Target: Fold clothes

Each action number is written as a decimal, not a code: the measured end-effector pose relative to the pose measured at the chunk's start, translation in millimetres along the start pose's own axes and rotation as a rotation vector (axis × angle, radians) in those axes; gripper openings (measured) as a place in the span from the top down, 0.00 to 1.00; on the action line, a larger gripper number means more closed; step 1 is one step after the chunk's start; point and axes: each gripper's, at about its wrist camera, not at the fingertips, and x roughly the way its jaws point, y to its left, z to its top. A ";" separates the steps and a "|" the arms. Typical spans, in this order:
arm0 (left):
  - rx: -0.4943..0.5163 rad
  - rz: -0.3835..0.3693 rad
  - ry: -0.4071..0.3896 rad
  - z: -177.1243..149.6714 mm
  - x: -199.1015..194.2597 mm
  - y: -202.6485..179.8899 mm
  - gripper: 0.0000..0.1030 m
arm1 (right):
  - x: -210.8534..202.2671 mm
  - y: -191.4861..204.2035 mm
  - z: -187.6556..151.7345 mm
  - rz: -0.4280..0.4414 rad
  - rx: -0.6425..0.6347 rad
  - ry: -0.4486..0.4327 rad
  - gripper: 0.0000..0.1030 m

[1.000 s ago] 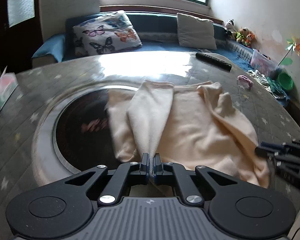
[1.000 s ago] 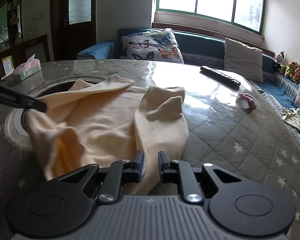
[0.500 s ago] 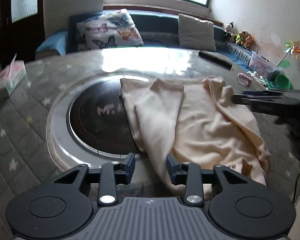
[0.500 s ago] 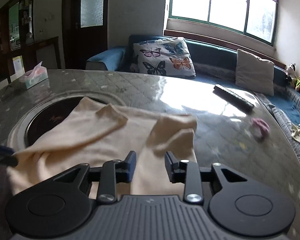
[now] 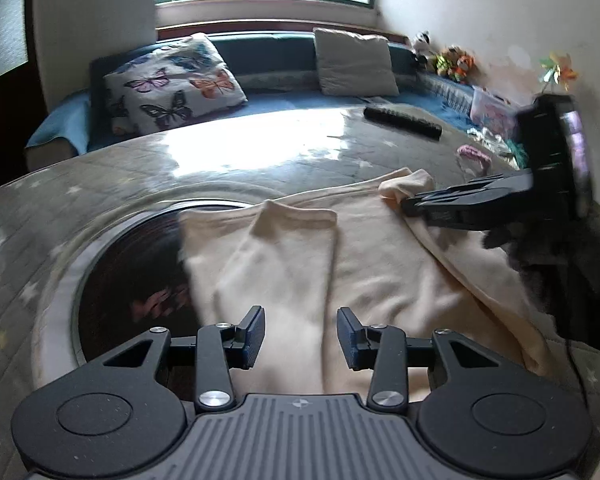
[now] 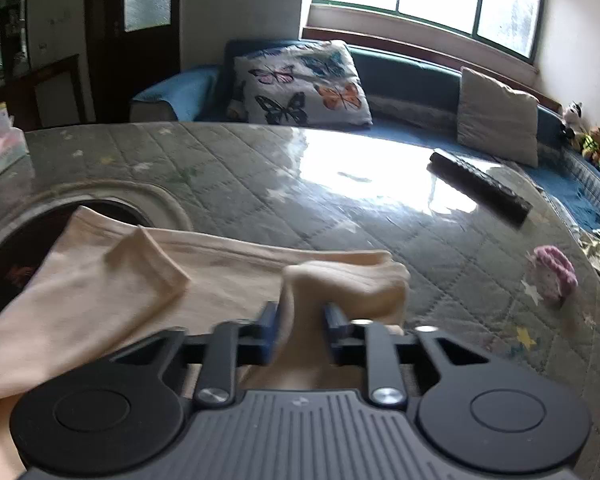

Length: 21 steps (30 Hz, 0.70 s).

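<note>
A cream long-sleeved garment (image 5: pixel 364 264) lies on the quilted table, both sleeves folded in over the body. My left gripper (image 5: pixel 301 334) is open and empty, just above the near end of the left sleeve (image 5: pixel 292 248). My right gripper (image 6: pixel 300 326) has its fingers on either side of the right sleeve (image 6: pixel 340 280) near the cuff, with the cloth bunched between them; whether it grips is unclear. The right gripper also shows in the left wrist view (image 5: pixel 452 204) at the far right sleeve.
A dark round inset (image 5: pixel 128 272) lies under the garment's left edge. A black remote (image 6: pixel 480 186) and a pink knitted item (image 6: pixel 552 272) lie at the far right. A tissue box (image 6: pixel 0 152) stands at the left. A sofa with cushions (image 6: pixel 300 84) stands behind.
My left gripper let go of the left sleeve, opened and pulled back. My right gripper moved forward along the right sleeve to its cuff end and now has the cloth between its fingers.
</note>
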 end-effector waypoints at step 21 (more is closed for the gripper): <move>-0.020 0.049 0.012 23.5 65.2 -1.1 0.97 | -103.6 -113.1 -44.8 -0.167 0.190 -0.140 0.98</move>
